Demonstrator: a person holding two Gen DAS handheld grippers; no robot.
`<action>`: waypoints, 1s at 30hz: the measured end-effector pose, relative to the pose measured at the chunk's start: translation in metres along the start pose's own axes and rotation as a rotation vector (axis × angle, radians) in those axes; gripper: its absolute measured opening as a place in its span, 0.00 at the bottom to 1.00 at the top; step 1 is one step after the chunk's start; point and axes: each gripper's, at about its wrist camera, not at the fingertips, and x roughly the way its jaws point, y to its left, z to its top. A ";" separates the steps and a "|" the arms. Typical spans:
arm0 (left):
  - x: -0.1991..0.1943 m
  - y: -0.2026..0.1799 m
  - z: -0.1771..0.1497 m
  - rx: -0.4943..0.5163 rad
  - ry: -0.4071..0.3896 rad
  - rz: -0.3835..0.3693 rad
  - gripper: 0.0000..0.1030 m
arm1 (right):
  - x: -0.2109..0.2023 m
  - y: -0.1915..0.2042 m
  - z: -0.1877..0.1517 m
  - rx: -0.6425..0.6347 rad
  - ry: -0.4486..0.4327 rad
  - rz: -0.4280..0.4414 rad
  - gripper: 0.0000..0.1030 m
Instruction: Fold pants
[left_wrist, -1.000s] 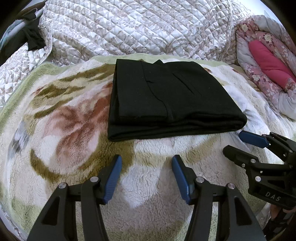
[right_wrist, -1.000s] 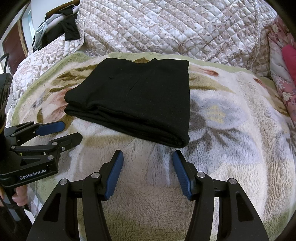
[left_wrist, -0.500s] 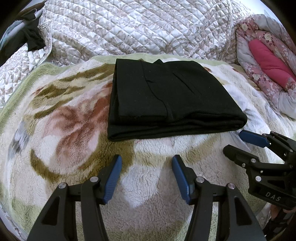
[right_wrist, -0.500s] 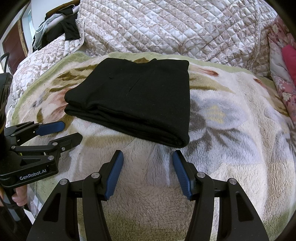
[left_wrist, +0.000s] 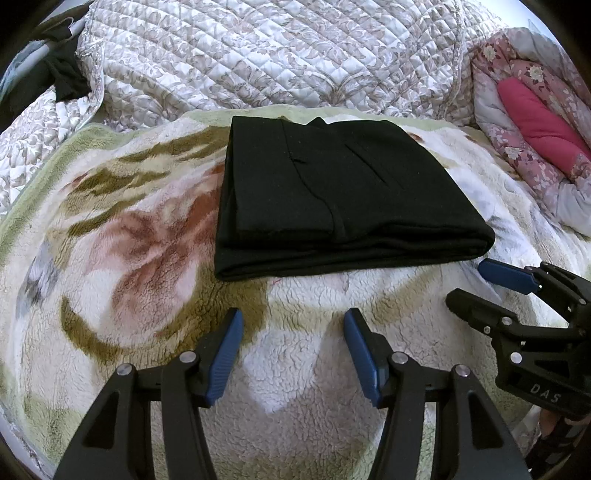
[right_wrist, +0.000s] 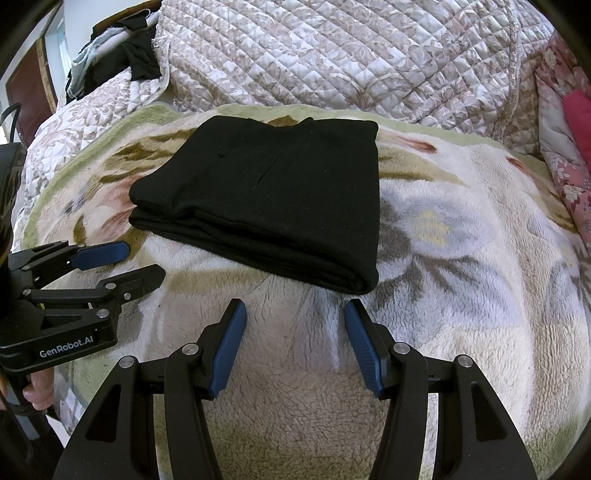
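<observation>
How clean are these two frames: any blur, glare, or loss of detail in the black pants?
Left wrist view: sharp, soft even daylight, strong fisheye bending at the edges; folded black pants show seams faintly. Right wrist view: equally sharp, pants nearly featureless black, dark corner vignetting.

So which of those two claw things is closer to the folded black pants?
Right, though only slightly. The right gripper sits just short of the pants' near corner; the left gripper hangs a little further back from their front edge. Both are open, touching nothing.
</observation>
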 end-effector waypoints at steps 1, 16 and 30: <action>0.000 0.000 0.000 0.001 0.000 0.000 0.58 | 0.000 0.000 0.000 0.000 -0.001 0.001 0.55; 0.000 0.000 0.000 0.002 0.001 0.000 0.58 | 0.000 0.000 0.000 -0.012 -0.022 -0.005 0.55; 0.000 0.001 -0.001 0.003 0.002 0.000 0.58 | -0.001 0.000 -0.001 -0.012 -0.024 -0.006 0.55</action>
